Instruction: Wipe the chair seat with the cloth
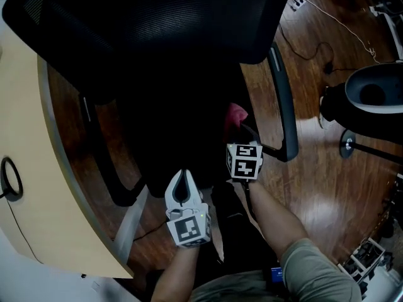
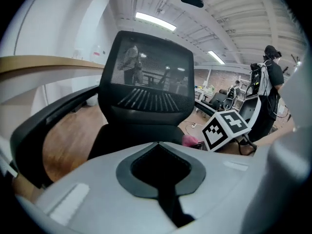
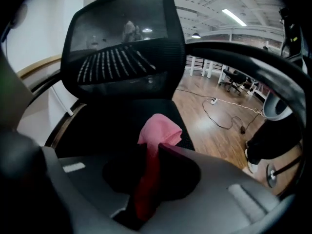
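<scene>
**Stock, left to right**
- desk (image 1: 38, 187), cream, far left, its curved edge close by the chair
- chair seat (image 1: 182, 137), dark, centre, under a mesh backrest (image 1: 157, 24)
- left gripper (image 1: 182, 176), at the seat's front edge, jaws drawn together on nothing
- cloth (image 1: 236, 114), pink, pinched in the right gripper (image 1: 238, 131) over the seat's right side, a small tuft standing out past the tips; whether the tuft touches the seat is hard to make out in the dark
- right armrest (image 1: 283, 106), just beside that gripper
- wooden floor (image 1: 327, 168), far right

**Hazards**
- so little cloth shows past the jaws that a stroke may rub the tips, not the cloth, on the seat
- drag of the upholstery could draw the thin fold out of the grip
- a wide stroke to the right could knock the armrest
- the chair may shift under a push, since the left gripper does not brace it

**Pose**
- left forearm enters from the bottom edge, gripper pointing forward toward the seat, idle
- right forearm reaches in from lower right, gripper angled forward and down over the seat's right side
</scene>
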`<action>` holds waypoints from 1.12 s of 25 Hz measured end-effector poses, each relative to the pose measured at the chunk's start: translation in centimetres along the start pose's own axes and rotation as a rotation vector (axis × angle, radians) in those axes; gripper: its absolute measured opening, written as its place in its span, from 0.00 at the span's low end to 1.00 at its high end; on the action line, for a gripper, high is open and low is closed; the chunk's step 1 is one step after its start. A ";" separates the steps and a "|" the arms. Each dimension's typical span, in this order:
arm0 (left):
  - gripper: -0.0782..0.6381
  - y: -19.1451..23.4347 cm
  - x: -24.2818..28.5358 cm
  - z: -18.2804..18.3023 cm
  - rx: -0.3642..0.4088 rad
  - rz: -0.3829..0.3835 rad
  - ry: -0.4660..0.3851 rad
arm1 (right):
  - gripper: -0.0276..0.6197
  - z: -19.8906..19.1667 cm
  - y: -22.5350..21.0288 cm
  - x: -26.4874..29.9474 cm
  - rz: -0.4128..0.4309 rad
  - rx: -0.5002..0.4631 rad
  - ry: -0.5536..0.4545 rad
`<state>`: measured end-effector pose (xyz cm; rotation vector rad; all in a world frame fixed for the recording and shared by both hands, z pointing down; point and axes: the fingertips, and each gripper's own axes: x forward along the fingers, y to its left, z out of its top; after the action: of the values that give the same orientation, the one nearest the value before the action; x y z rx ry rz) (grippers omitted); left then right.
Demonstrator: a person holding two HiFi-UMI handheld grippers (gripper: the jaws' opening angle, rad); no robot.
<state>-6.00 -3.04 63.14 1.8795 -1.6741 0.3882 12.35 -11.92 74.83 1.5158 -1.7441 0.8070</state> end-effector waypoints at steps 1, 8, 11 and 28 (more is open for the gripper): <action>0.12 1.3 -0.6 0.2 -0.002 0.021 -0.006 | 0.13 0.4 1.9 -0.3 0.027 -0.015 -0.011; 0.12 8.3 -5.0 1.4 -0.012 0.104 -0.047 | 0.13 0.3 18.0 -1.8 0.312 -0.163 -0.033; 0.12 10.9 -7.0 1.0 -0.032 0.126 -0.042 | 0.13 -1.6 24.2 -2.8 0.437 -0.234 0.003; 0.12 15.1 -10.0 -2.9 -0.067 0.147 -0.004 | 0.13 -11.3 33.9 -1.6 0.555 -0.445 0.174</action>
<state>-21.88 6.14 63.20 1.7164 -1.8112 0.3823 -20.08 2.58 79.41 0.6568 -2.0632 0.7168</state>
